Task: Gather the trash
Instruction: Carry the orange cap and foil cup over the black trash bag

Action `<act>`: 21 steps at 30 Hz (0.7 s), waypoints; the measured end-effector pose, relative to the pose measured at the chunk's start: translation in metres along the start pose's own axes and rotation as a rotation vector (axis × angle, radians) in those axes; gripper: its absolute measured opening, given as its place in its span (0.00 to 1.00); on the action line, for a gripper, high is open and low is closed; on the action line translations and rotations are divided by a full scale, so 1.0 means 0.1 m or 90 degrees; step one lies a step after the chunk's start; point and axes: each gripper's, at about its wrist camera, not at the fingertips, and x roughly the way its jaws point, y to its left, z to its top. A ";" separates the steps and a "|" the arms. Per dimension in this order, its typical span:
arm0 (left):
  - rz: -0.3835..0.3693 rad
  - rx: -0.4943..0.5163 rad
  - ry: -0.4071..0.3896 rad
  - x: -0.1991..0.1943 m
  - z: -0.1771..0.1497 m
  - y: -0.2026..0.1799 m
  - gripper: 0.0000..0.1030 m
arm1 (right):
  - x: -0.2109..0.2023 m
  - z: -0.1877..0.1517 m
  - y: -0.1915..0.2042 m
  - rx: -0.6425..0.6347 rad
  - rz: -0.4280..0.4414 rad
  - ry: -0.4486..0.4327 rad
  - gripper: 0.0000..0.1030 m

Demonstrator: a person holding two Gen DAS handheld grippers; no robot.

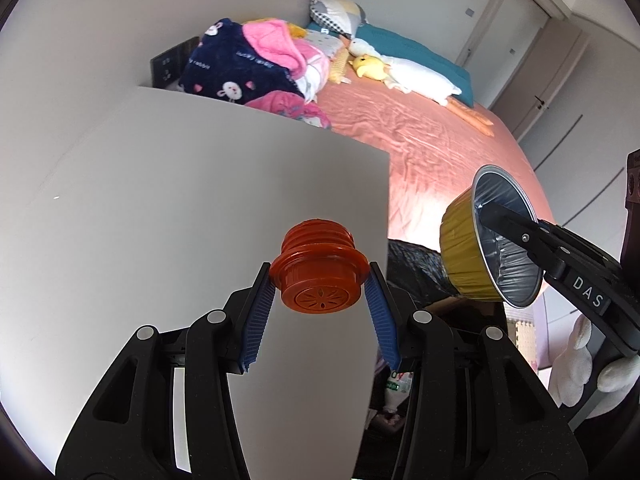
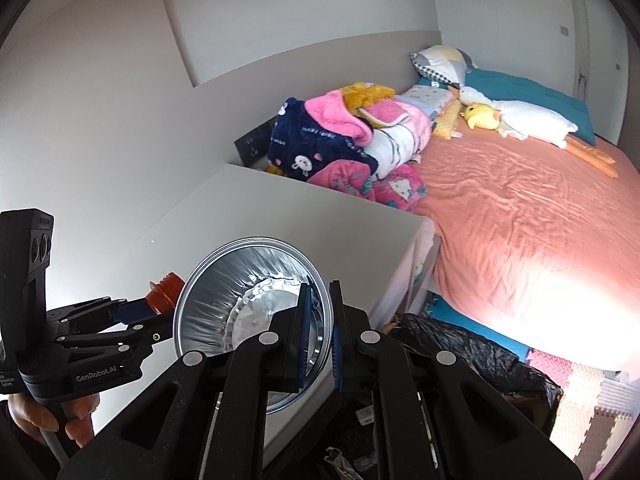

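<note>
Left gripper (image 1: 320,280) fingers clench an orange cap (image 1: 318,270) above the desk (image 1: 180,208); right gripper (image 2: 320,320) fingers pinch a foil cup's (image 2: 224,292) rim beside the desk.

The bench (image 2: 280,208) stands left of the bed (image 2: 520,208); blankets (image 2: 344,140) are piled behind it, a bag (image 2: 472,344) below.
</note>
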 end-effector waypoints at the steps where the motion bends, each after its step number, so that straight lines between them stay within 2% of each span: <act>1: -0.003 0.005 0.001 0.00 -0.01 -0.05 0.44 | -0.04 -0.02 -0.04 0.005 -0.004 -0.003 0.10; 17: -0.058 0.095 0.030 0.18 -0.06 -0.77 0.44 | -0.51 -0.25 -0.70 0.086 -0.073 -0.025 0.10; 21: -0.087 0.119 0.044 0.23 -0.08 -0.96 0.44 | -0.59 -0.30 -0.85 0.104 -0.089 -0.022 0.10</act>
